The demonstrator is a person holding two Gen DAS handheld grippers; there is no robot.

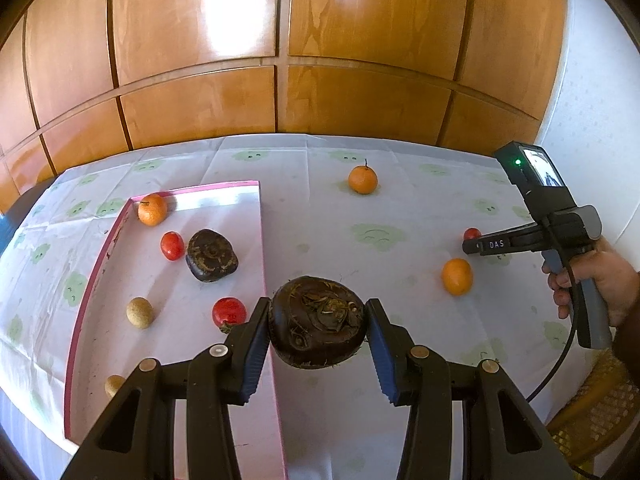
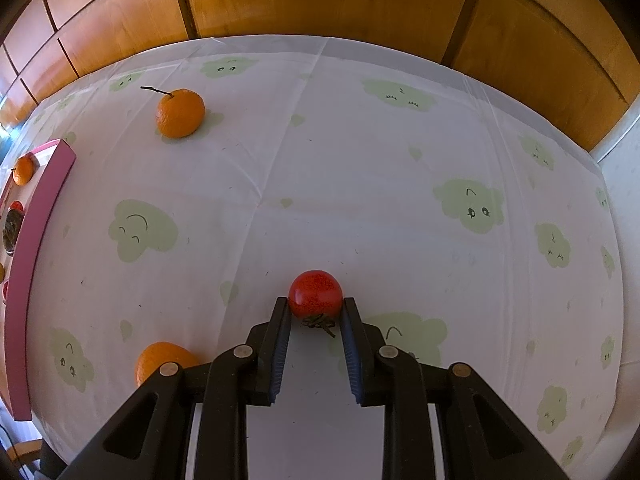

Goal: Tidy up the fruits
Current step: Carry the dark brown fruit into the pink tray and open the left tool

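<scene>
My left gripper [image 1: 318, 307] is shut on a dark brown, rough-skinned fruit [image 1: 318, 332], which shows right at the right wall of the pink-rimmed tray [image 1: 262, 240]. Inside the tray lie a mandarin [image 1: 152, 209], two red tomatoes [image 1: 172, 245] [image 1: 229, 310], another dark fruit [image 1: 211, 255] and two tan round fruits [image 1: 139, 312] [image 1: 114, 385]. My right gripper [image 2: 316, 307] is shut on a small red tomato [image 2: 316, 292] on the tablecloth; it also shows in the left wrist view as the right gripper [image 1: 468, 245], in a person's hand [image 1: 600, 280].
Two mandarins lie loose on the cloth: a stemmed mandarin [image 2: 180, 113] far left and a second mandarin [image 2: 160, 360] beside the right gripper. The pink tray [image 2: 36, 240] runs along the left. Wooden panels stand behind the table; a wicker seat [image 1: 600, 412] is at the right.
</scene>
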